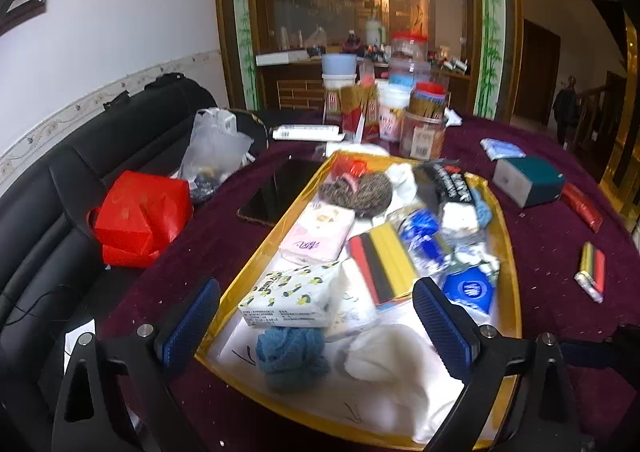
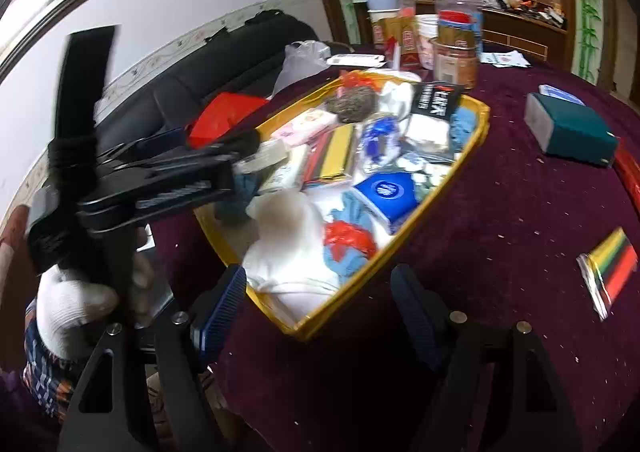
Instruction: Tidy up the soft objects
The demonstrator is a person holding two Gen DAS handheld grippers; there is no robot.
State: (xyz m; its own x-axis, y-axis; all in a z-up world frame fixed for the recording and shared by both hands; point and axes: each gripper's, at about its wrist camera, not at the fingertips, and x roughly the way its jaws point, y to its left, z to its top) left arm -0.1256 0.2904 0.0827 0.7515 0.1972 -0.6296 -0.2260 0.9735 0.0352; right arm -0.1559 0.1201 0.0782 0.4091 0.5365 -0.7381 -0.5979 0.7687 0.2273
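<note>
My left fingers [image 1: 316,316] spread wide, nothing between them, hovering over the near end of the gold tray [image 1: 514,252]. Right fingers [image 2: 320,308] also apart and empty, above the tray's near corner and the maroon counter [image 2: 500,212]. My left gripper's black body crosses the right view, gloved hand [image 2: 68,308] on it.

Nearest in the tray: blue knit ball [image 1: 290,356] and white soft bundle [image 1: 384,360], side by side, touching or nearly so. Just behind the ball: tissue pack with a green-yellow print [image 1: 292,292]. Behind that, pink tissue pack [image 1: 318,232]. Middle: striped red-black-yellow packet [image 1: 380,260], blue round-logo pack [image 1: 470,288] on the right. Red-and-blue crumpled item [image 2: 346,240] by the near right wall, seen only in the right view. Far end: grey-brown fuzzy ball [image 1: 366,190], white cloth, black printed packet [image 1: 448,180].

Outside the tray: dark phone [image 1: 280,192] just left of it, red box [image 1: 140,212] farther left on the black sofa, teal box [image 1: 528,180] to the right, second striped packet [image 1: 592,268] well right. Jars and cartons [image 1: 424,128] at the counter's far edge.
</note>
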